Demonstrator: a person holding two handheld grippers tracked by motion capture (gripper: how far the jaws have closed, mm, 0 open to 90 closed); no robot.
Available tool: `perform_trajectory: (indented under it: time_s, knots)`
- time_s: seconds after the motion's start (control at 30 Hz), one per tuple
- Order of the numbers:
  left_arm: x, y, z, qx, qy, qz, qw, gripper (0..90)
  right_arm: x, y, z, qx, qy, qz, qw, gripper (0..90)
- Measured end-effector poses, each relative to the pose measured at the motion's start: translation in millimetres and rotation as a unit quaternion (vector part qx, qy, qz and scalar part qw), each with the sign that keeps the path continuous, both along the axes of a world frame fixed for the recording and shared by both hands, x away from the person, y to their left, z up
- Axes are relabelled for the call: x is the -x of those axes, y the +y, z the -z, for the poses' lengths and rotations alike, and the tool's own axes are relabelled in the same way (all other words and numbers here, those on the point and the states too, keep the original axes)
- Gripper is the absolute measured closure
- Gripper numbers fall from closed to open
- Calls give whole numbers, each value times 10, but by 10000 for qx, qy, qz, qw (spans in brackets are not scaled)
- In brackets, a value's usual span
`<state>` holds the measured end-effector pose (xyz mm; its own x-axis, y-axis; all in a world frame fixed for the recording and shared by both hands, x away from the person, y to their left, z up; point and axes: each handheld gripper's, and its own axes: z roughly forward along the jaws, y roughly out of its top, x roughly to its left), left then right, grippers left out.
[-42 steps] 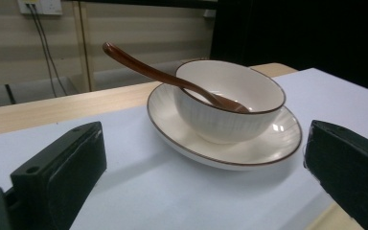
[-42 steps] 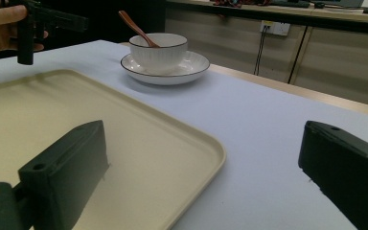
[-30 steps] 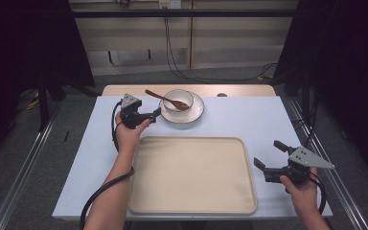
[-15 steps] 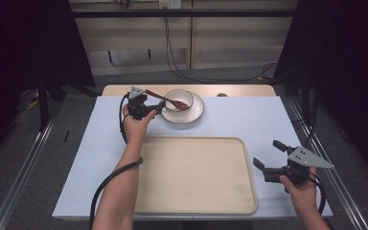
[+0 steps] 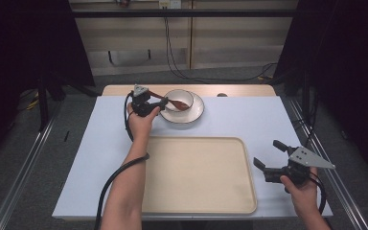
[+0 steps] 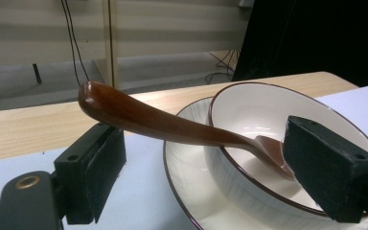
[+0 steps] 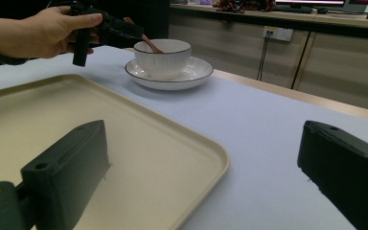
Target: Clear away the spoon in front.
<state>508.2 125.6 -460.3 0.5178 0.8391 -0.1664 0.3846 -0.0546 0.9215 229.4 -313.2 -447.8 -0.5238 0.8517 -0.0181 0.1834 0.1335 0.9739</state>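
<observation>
Left gripper (image 5: 159, 99) at the table's far side, jaws spread around a brown spoon (image 6: 172, 127) resting in a white bowl (image 5: 178, 99) on its saucer (image 5: 196, 112), right gripper (image 5: 270, 156) spread wide, near right of a beige tray (image 5: 196, 206).

spoon (image 5: 175, 102) in bowl (image 5: 179, 98), bowl on plate (image 5: 196, 114), tray (image 5: 196, 175) before them

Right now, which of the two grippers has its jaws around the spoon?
The left gripper, at the bowl: its open jaws straddle the brown spoon handle. The right gripper sits open beside the tray.
</observation>
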Motion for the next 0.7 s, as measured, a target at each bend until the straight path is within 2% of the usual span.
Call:
perform_trajectory:
  time_s: [0.17,0.27,0.3,0.37,0.53,0.7]
  knots:
    - [-24,-18,11,98,30,-96,9999,185,1,-4,-4,9,-12,7,10000,33]
    - [-14,-39,-15,5,-116,-50,9999,266,-1,-2,-2,19,-23,-11,10000,33]
    - [-13,-40,-24,8,-142,-41,9999,280,1,-4,-3,25,-16,5,10000,33]
    - [-7,-43,-42,159,-170,-27,9997,324,0,-4,-4,26,-16,-3,10000,34]
    - [9,-95,-88,123,-240,17,9996,405,-6,-5,-3,19,-17,-14,10000,34]
    - [4,-121,-128,421,-269,58,9987,473,-3,-8,-6,-11,-12,4,10000,33]
